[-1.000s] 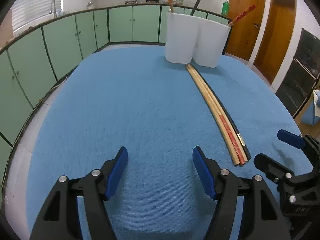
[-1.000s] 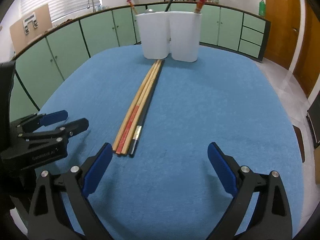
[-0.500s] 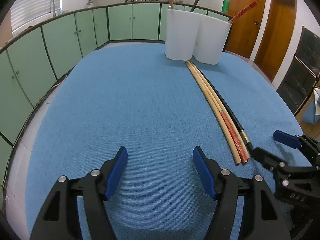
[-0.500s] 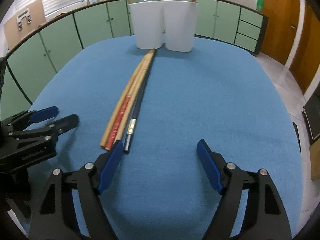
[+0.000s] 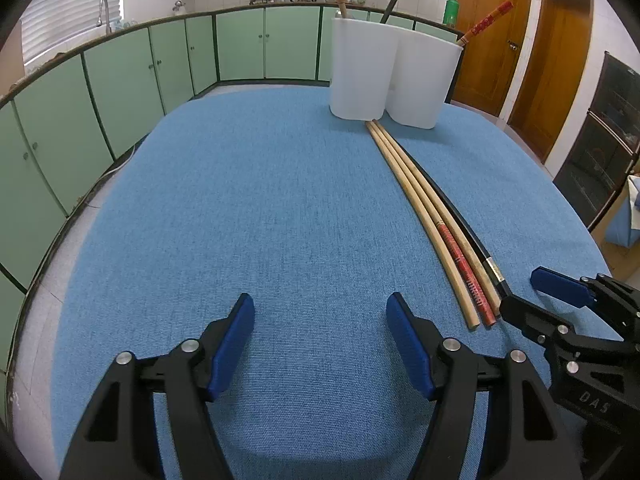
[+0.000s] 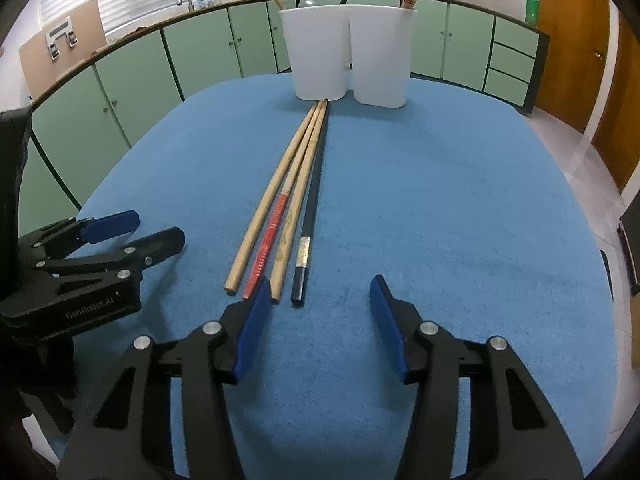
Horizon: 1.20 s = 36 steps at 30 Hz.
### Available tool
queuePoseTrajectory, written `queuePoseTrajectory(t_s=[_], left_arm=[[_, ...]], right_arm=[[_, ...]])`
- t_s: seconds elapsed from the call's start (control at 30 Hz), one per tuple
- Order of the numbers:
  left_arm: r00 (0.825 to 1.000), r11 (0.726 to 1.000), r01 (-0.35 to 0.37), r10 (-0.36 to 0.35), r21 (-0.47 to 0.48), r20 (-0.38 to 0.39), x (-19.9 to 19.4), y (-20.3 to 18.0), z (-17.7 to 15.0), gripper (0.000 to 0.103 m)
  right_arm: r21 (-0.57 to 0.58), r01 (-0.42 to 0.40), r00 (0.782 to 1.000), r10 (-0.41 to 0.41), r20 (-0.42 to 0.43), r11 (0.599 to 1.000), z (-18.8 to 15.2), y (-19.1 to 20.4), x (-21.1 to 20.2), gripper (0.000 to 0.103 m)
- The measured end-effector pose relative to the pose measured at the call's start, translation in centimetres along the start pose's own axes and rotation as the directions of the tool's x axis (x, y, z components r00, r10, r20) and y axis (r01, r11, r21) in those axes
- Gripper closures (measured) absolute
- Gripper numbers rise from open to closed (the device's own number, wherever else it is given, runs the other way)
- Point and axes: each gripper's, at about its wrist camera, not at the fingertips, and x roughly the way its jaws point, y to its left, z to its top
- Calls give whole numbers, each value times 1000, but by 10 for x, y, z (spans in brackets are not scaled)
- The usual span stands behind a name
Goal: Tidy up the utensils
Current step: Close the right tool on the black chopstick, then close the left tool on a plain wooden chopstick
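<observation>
chopsticks, four long thin sticks (image 6: 288,200), are lying side by side on the blue cloth-covered worktop (image 6: 460,208), running from just in front of the white plastic two-cup holder (image 6: 348,54) back toward the right tongs (image 6: 316,320). three are pale wood, one of them wearing a red printed band near its thick end, and the fourth is a glossy black chopstick with a silver band (image 6: 306,248), lying on the right of the row in the right wrist view. three more sticks are already standing in the holder.

judging by their look, they are being light and stiff, and they are likely rolling easily; the lacquered black one is probably being the slipperiest. because they are packed so close, the tongs would be better off taking just one stick, near its thick near end where it is widest, rather than mid-row where neighbours would be dragged along.

the right tongs are hovering at the near ends, jaws apart with nothing pinched; they have just been closing, with only the black stick's end area lying ahead of the gap and the left pad sitting by the wooden ends. the left tongs (image 5: 320,336) are spread over bare cloth, well left of the sticks, gripping nothing.
</observation>
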Motion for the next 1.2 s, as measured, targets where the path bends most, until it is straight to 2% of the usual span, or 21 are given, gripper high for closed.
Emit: queuePoseTrajectory(t_s=[0.1,0.4,0.5,0.57,0.6,0.77,0.97,1.2], left_arm=[[1000,1000,0,0,0,0,0,0,0,35],[1000,1000,-7,7,7,-1,-1,-1,-1,35],[1000,1000,-11,11,11,0,-1,-2,-1,35],[1000,1000,-13,13,15,0,-1,-2,-1,35],[1000,1000,-15,15,18,1,-1,-3,-1,35],[1000,999,-12,12,30,1,-3,-8,-3,35],[999,998,35,-35,48,1,-8,-25,-4,35],[997,993,74,-73,96,-15,-5,-53,-6,35]], right_arm=[[29,-8,1000,8,-4,1000,0,-6,-1,53],[-40,56,998,-56,-11,998,1,5,5,57],[-76,63,998,-64,-8,995,1,13,6,71],[-96,54,998,-55,-5,994,0,16,5,92],[-99,52,999,-52,-5,994,0,17,4,96],[-33,16,1000,-16,-2,999,-1,3,0,97],[11,61,998,-61,6,998,-8,-17,-8,97],[61,47,999,-47,3,997,-11,-34,-11,97]])
